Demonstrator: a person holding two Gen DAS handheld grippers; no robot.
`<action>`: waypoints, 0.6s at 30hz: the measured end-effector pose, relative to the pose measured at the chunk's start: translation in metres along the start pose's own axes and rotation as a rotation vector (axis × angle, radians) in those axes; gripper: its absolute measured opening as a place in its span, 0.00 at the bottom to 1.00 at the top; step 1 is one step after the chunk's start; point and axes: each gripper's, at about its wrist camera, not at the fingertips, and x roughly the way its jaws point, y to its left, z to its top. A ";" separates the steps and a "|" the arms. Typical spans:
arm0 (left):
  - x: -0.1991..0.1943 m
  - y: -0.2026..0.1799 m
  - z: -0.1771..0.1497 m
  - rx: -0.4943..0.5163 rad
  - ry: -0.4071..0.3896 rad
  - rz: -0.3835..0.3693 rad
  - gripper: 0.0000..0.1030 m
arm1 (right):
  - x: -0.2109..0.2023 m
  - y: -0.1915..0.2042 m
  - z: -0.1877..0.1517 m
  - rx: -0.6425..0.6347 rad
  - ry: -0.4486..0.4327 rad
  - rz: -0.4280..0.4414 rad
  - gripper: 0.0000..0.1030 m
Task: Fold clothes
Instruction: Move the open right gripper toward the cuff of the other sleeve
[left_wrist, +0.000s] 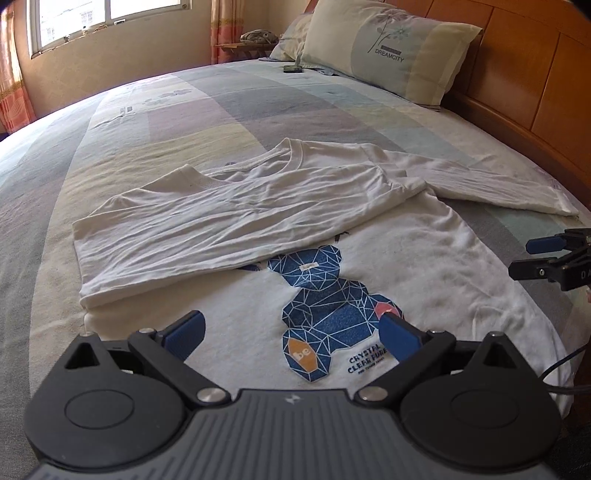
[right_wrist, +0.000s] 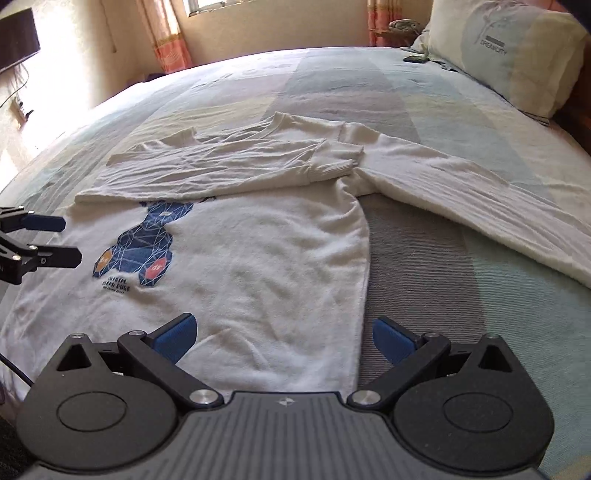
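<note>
- Left wrist view puts the white sweatshirt (left_wrist: 388, 258) across the middle of the frame, lying face up on the bed (left_wrist: 184, 122), its blue bear print (left_wrist: 325, 310) low and centre. One sleeve (left_wrist: 207, 218) is already folded across the chest; the other sleeve (left_wrist: 498, 184) runs out to the right edge.
- By the look of it the cloth is soft, light and limp — it would sag and crease when lifted, and it is neither fragile nor slippery. A pinch on an edge looks best: the cuff of the spread sleeve, or the hem corners nearest the cameras.
- Left gripper (left_wrist: 291, 334) hovers over the lower part of the print, fingers spread wide, nothing between them.
- Right gripper (right_wrist: 284, 332) hangs above the garment's side edge at lower centre of its view, fingers likewise wide apart and empty.
- Right wrist view alone shows the ribbed cuff (right_wrist: 332, 166) of the folded sleeve and the bare striped sheet beside the hem — the left view hides both.
- Left wrist view alone shows the wooden headboard (left_wrist: 535, 74) at upper right; both show the pillow (left_wrist: 388, 48).
</note>
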 end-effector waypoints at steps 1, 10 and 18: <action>0.000 -0.004 0.005 0.006 -0.004 -0.001 0.97 | -0.003 -0.015 0.002 0.036 -0.014 -0.028 1.00; 0.010 -0.042 0.032 0.051 0.001 0.003 0.97 | -0.037 -0.146 -0.009 0.334 -0.173 -0.262 1.00; 0.026 -0.073 0.051 0.089 0.016 0.002 0.97 | -0.038 -0.218 -0.024 0.498 -0.240 -0.329 1.00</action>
